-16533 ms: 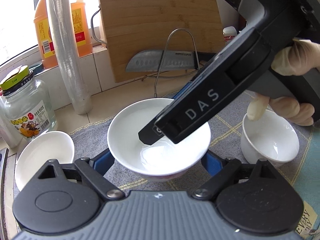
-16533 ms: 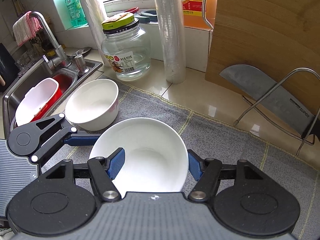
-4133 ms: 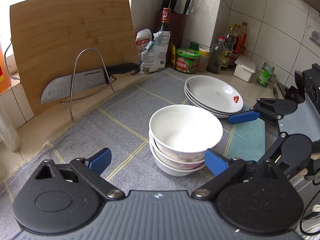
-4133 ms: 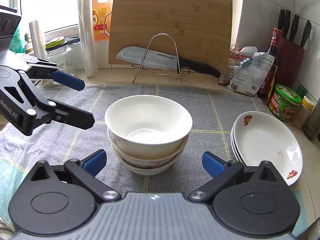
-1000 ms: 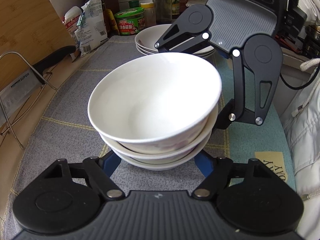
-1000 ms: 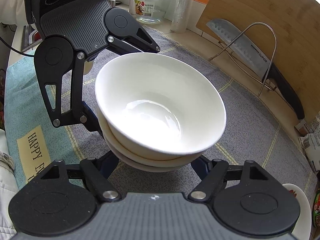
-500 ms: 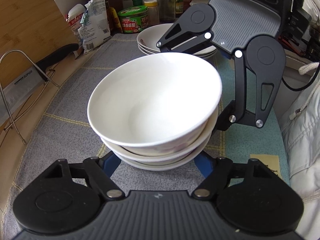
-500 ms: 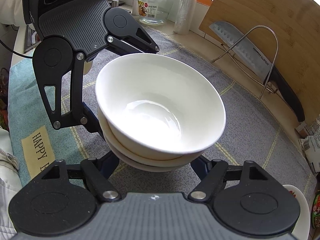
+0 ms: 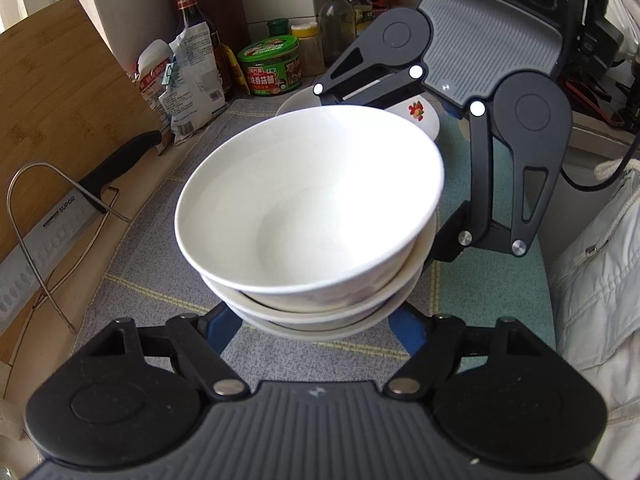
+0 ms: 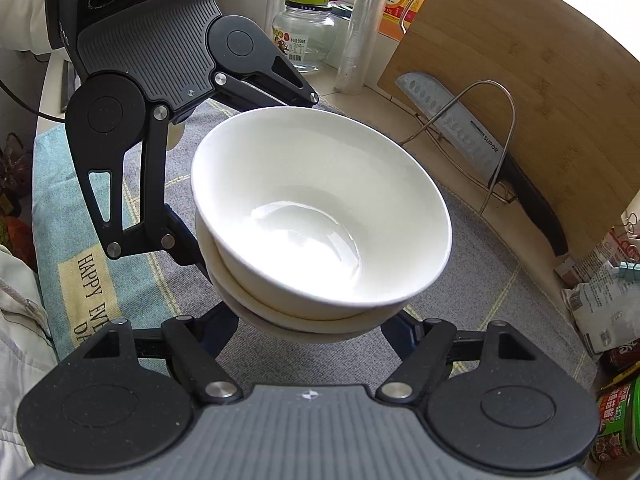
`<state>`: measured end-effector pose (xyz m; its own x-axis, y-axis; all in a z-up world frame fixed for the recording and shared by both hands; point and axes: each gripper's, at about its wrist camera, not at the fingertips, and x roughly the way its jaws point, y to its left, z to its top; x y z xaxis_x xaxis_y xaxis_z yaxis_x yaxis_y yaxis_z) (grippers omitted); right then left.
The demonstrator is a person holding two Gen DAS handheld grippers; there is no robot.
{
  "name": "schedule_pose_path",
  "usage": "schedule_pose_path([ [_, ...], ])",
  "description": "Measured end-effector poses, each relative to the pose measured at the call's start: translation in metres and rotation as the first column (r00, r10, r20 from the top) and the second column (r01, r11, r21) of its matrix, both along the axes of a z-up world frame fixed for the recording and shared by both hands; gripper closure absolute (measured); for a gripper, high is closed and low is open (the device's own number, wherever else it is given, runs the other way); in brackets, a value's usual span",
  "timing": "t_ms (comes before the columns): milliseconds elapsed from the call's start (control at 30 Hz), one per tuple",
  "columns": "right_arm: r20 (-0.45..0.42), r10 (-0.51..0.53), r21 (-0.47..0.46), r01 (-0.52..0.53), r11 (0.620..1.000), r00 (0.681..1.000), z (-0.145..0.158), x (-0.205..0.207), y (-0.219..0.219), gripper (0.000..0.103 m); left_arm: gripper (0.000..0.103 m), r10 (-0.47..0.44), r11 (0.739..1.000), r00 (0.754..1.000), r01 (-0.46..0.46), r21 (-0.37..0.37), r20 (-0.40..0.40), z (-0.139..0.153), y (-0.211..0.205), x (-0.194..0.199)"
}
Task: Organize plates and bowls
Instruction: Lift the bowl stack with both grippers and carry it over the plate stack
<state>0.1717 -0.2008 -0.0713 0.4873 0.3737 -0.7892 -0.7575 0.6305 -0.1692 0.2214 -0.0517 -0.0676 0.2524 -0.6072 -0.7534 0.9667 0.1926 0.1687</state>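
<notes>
Plainly the stack of bowls (image 9: pixel 312 216) is the thing to watch: three white bowls nested one in another, glossy and smooth, the top one sitting a little askew in the one beneath, the whole stack over the grey checked cloth (image 9: pixel 160 216) on the desk, roughly in the middle of it. Both tools come at it from opposite sides, the left tool (image 9: pixel 316 322) with its blue fingers spread wide under the lowest bowl's flanks, the right tool (image 10: pixel 310 330) likewise wide about the base (whether any pad actually touches the china I cannot tell, since the bowls hide the fingertips). My worry is slip: glazed, rounded walls give little purchase, and if one side lifts or squeezes ahead of the other the stack could tilt and the top bowl slide off. Just behind it the plates (image 9: pixel 424 118) are piled, so a swing that way might knock them. Further off lean the knife (image 10: pixel 472 140) and cutting board (image 10: pixel 532 80).
</notes>
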Motion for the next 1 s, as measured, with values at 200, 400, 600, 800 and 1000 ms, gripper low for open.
schedule_pose_path([
  [200, 0.037, -0.024, -0.010, 0.024, 1.000, 0.999, 0.012, -0.006, -0.036, 0.021, 0.024, -0.017, 1.000, 0.999, 0.017, -0.014, 0.042, 0.010, -0.031, -0.002],
  [400, 0.059, -0.056, -0.028, 0.058, 0.998, 0.997, 0.017, -0.009, -0.071, 0.021, 0.024, -0.048, 0.999, 0.997, 0.050, -0.021, 0.061, 0.016, -0.071, -0.003],
  [600, 0.068, -0.102, -0.046, 0.106, 0.993, 0.992, 0.017, -0.013, -0.106, 0.021, 0.024, -0.090, 0.996, 0.994, 0.091, -0.025, 0.064, 0.014, -0.111, -0.001],
  [800, 0.073, -0.157, -0.061, 0.162, 0.985, 0.985, 0.015, -0.016, -0.135, 0.021, 0.024, -0.136, 0.990, 0.988, 0.139, -0.034, 0.072, 0.010, -0.143, 0.002],
  [1000, 0.063, -0.209, -0.074, 0.213, 0.974, 0.976, 0.006, -0.011, -0.155, 0.023, 0.024, -0.149, 0.988, 0.987, 0.151, -0.032, 0.060, 0.000, -0.171, 0.008],
])
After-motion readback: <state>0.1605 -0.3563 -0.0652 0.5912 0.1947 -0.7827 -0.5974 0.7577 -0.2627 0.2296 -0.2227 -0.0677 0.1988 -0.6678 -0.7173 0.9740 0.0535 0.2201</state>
